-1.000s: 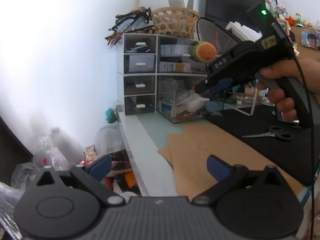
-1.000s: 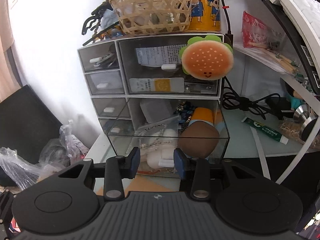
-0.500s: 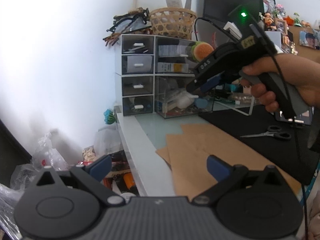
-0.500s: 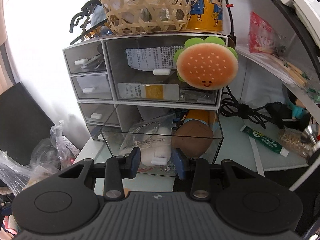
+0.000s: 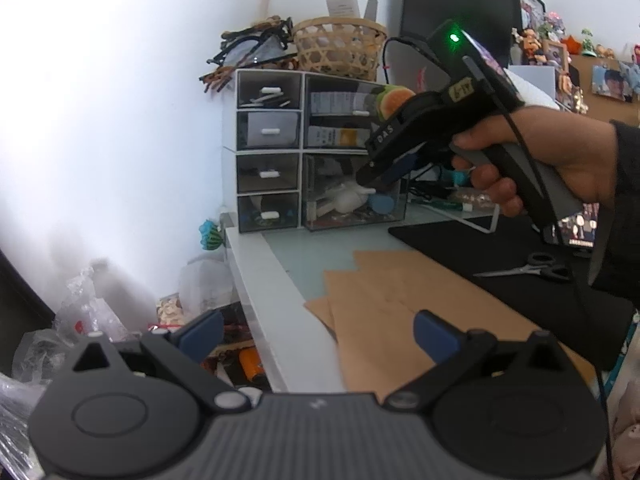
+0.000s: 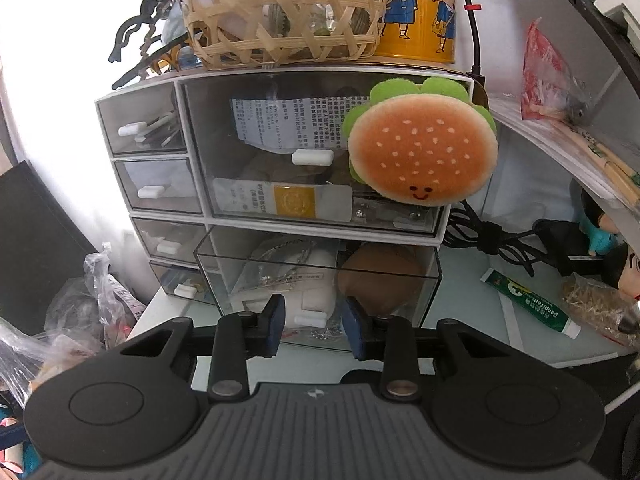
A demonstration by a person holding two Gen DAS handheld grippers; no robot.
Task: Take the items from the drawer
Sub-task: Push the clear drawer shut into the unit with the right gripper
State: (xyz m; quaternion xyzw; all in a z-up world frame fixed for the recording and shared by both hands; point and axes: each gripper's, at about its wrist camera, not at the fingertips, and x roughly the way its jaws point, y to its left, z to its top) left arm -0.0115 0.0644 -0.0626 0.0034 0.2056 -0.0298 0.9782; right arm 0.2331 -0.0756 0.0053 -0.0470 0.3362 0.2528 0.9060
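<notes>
A grey and clear drawer unit (image 6: 280, 184) stands on the white desk. Its lower right clear drawer (image 6: 320, 280) is pulled partly out and holds a white soft item (image 6: 316, 300), a brown round item (image 6: 380, 280) and a plastic bag. My right gripper (image 6: 314, 322) straddles the drawer's white handle (image 6: 310, 320), its fingers a little apart on either side. In the left wrist view the right gripper (image 5: 370, 188) is at that drawer (image 5: 352, 200). My left gripper (image 5: 316, 336) is open and empty, held back over the desk's left edge.
A burger plush (image 6: 420, 156) hangs on the upper drawer front. A woven basket (image 6: 280, 12) and a yellow tin (image 6: 416, 8) sit on top. Brown paper sheets (image 5: 400, 300), scissors (image 5: 532, 268) and a black mat lie on the desk. Cables and a tube (image 6: 528, 304) lie to the right.
The right gripper has moved closer to the drawer unit, and the open lower drawer has slid back in somewhat. The left gripper has stayed put.
</notes>
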